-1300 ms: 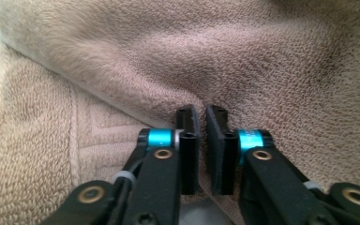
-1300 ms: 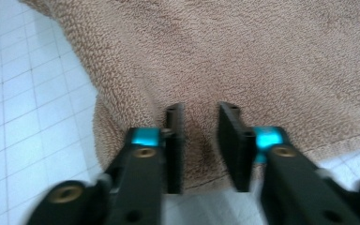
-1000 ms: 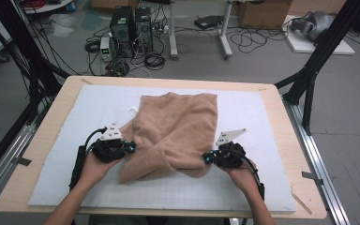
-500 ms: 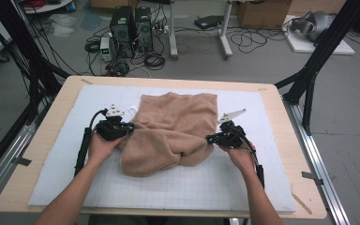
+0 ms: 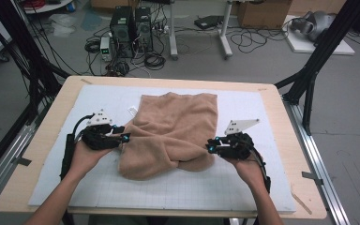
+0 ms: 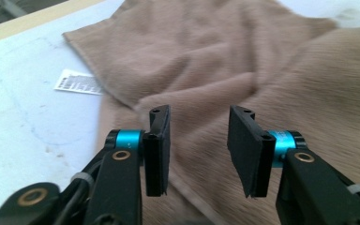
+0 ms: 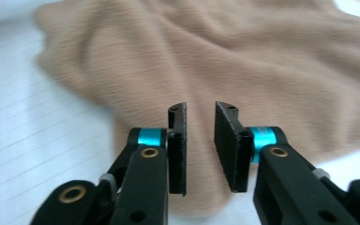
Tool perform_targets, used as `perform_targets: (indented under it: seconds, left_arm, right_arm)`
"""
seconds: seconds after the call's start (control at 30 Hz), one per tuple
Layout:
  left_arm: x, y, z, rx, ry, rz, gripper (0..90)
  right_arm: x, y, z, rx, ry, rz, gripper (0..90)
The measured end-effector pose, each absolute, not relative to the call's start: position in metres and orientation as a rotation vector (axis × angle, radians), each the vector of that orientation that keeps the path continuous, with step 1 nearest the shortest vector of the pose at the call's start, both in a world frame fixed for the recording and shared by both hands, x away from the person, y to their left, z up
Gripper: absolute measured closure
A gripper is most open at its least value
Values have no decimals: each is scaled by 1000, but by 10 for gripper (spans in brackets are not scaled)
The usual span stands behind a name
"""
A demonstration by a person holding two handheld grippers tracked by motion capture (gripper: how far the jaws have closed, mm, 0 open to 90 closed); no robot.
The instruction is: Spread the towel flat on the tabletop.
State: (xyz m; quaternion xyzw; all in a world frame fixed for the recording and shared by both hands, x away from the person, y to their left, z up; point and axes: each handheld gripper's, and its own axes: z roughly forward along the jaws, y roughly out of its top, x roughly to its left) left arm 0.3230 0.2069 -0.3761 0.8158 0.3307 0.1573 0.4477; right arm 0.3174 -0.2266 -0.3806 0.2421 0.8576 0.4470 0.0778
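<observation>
Lying crumpled on a white gridded mat [image 5: 98, 187] is a tan towel [image 5: 173, 131], soft and fleecy, with a short fuzzy nap; its far part is spread fairly flat, while its near part is bunched into thick rounded folds with a ragged outline. The mat is laid over a pale wooden table [image 5: 281, 98] with rounded corners. A small white printed label [image 6: 77, 82] is seen on the mat just beside the towel's left edge. The left gripper [image 5: 122, 138] is held level in the person's left hand [image 5: 85, 157] at the towel's left side, its tips pointed toward the cloth; its flat black pads [image 6: 158, 150] have just been opening and are now parted by a clear gap, with nothing between them and the towel seen beyond. The right gripper [image 5: 212, 147] is held likewise in the right hand [image 5: 248, 168] at the towel's near right fold, pointed inward. Its jaws have also just been opening, by a narrower gap, and nothing is gripped. A grey three-cornered plate is carried on top of each gripper.
</observation>
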Motion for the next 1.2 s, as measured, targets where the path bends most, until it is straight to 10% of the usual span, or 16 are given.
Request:
perform_targets:
  seconds: [0.4,0.7,1.2]
  left_arm:
    - [291,186,-426,2223,748,291,398]
    - [294,179,-433,2236,729,298,832]
    - [289,208,-364,2035,740,451,857]
  right_arm:
    - [300,-183,-424,685,2720,1180,570]
    - [307,-173,-438,665,2729,1127,804]
    - [307,-210,-365,519,2728,1211,829]
